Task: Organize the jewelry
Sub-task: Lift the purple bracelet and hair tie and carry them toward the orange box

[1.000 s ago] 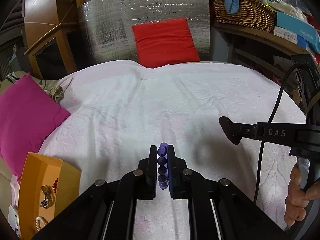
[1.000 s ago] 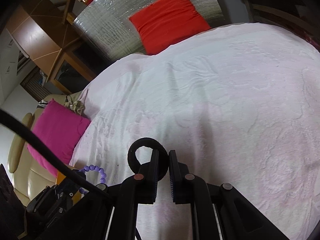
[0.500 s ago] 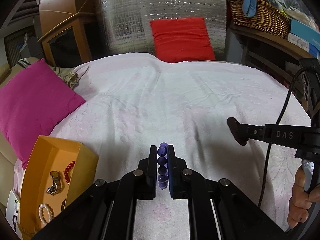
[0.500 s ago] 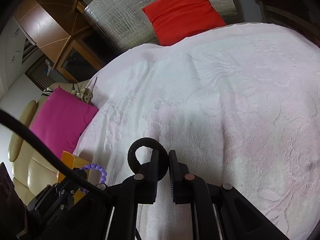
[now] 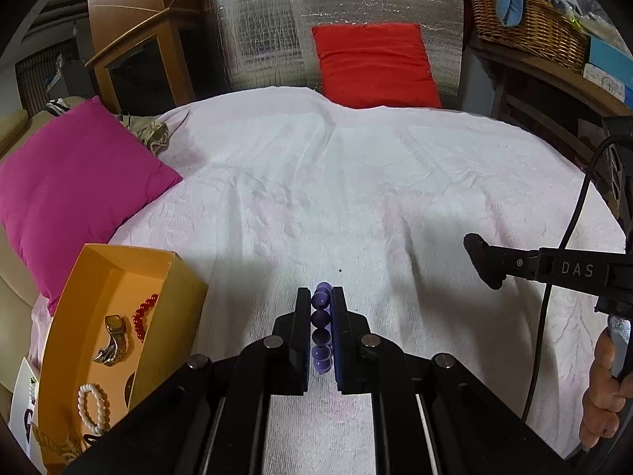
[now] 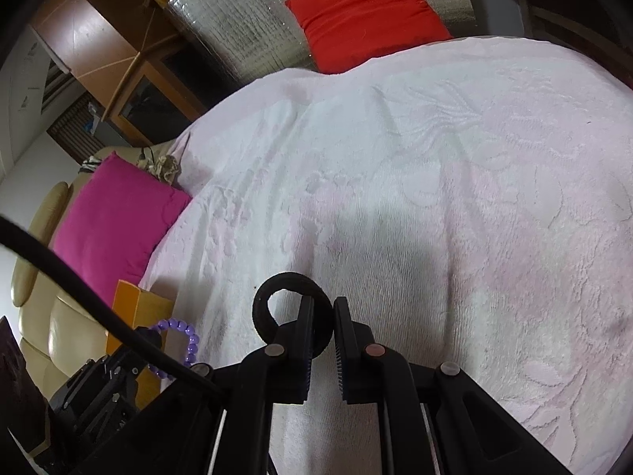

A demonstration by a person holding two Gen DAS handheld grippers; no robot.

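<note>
Left gripper [image 5: 321,301] is clamped narrow on a purple bead bracelet [image 5: 321,328], beads stacked in a line between its fingers, held above the white bedspread [image 5: 356,182]. From the right wrist view the same bracelet [image 6: 186,340] loops out beside the orange box [image 6: 138,304].

Right gripper [image 6: 323,304] holds a black ring-shaped band [image 6: 277,283] against its left finger; a slim gap shows between the fingers, and whether the right finger touches the band cannot be told.

Orange box [image 5: 174,277] sits near left, at the bedspread's edge, open on top. Inside: a red bead bracelet [image 5: 141,314], a metal wristwatch [image 5: 112,338], a white pearl bracelet [image 5: 90,403], a gold chain [image 5: 51,437] at the near end.

Magenta pillow [image 5: 71,190] lies far left of the box; red pillow [image 5: 376,63] at the far side.
</note>
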